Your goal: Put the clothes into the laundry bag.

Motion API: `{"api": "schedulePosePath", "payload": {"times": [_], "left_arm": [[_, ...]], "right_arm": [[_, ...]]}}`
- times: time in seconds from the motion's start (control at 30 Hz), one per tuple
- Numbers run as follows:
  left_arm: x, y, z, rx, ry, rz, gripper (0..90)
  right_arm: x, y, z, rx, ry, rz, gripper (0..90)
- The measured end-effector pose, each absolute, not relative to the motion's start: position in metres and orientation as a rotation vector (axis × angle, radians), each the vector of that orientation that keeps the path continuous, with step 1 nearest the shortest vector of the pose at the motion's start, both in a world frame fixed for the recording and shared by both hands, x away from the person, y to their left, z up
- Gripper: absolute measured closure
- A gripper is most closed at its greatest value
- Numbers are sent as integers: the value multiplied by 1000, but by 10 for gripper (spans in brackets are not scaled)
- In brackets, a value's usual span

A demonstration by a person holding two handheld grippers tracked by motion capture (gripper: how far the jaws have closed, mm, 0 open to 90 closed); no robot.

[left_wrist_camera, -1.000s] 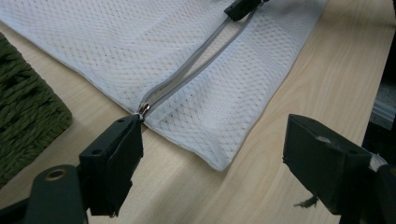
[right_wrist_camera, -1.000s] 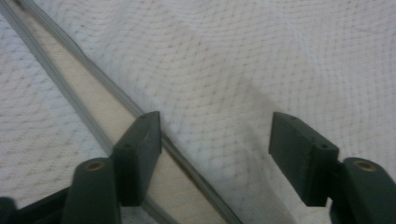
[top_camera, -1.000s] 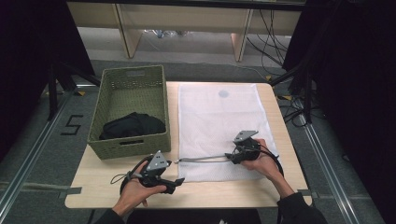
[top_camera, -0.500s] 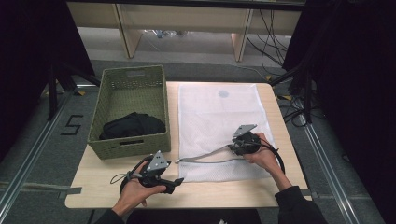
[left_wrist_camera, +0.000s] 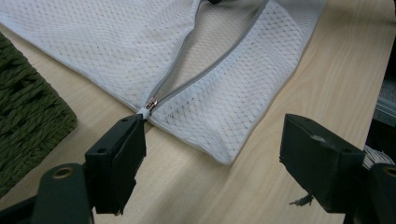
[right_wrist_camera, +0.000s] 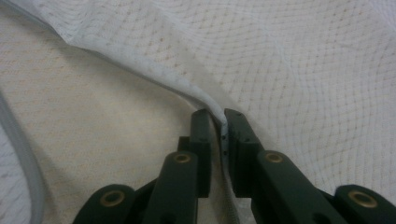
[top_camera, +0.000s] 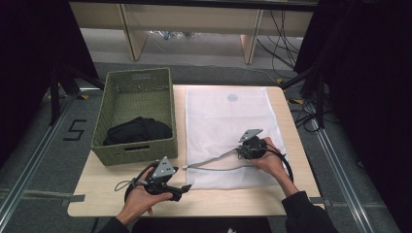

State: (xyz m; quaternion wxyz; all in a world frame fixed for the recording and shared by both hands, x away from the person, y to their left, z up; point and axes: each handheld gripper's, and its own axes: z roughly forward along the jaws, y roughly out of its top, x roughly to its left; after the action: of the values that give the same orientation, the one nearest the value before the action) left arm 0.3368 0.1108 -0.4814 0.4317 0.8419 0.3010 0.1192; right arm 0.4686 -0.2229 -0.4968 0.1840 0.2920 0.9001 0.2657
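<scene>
From the high view I see a green woven basket (top_camera: 137,116) at the left centre of the frame, standing on the pale wooden table (top_camera: 286,201), with a black garment (top_camera: 138,131) bunched in its near end. Just to the right of the basket lies a white mesh laundry bag (top_camera: 228,121), flat on the table and reaching from the middle of the frame toward the lower centre. Its grey zipper (top_camera: 214,159) is opened along the near part, and the two sides spread apart in a narrow V. In the left gripper view the zipper pull (left_wrist_camera: 151,103) sits at the point of that V, at the centre left of the frame, right at the bag's corner. My left tool (left_wrist_camera: 212,154) stands wide open and holds nothing; the tip of its left jaw is just beside the pull, though I cannot tell whether it touches. My right tool (right_wrist_camera: 218,135), lower centre in its own view, is closed to a thin gap on the raised edge of the mesh at the bag's opening, lifting a fold of it off the layer beneath.
</scene>
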Motion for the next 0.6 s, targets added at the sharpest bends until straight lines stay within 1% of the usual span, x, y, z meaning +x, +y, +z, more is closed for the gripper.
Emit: {"api": "schedulePosePath", "payload": {"times": [0.03, 0.13, 0.43, 0.53, 0.6], "left_arm": [[337, 111, -481, 2105, 743, 286, 223], [337, 111, -481, 2098, 753, 297, 224], [338, 113, -479, 2110, 722, 290, 227], [337, 111, -481, 2067, 754, 291, 226], [337, 112, -479, 2089, 748, 310, 225]], "right_arm": [[468, -223, -497, 837, 2533, 751, 860], [468, -223, -494, 833, 2518, 768, 884], [469, -229, -484, 845, 2456, 830, 888], [469, -230, -477, 821, 2432, 830, 889], [468, -230, -472, 810, 2430, 839, 890]]}}
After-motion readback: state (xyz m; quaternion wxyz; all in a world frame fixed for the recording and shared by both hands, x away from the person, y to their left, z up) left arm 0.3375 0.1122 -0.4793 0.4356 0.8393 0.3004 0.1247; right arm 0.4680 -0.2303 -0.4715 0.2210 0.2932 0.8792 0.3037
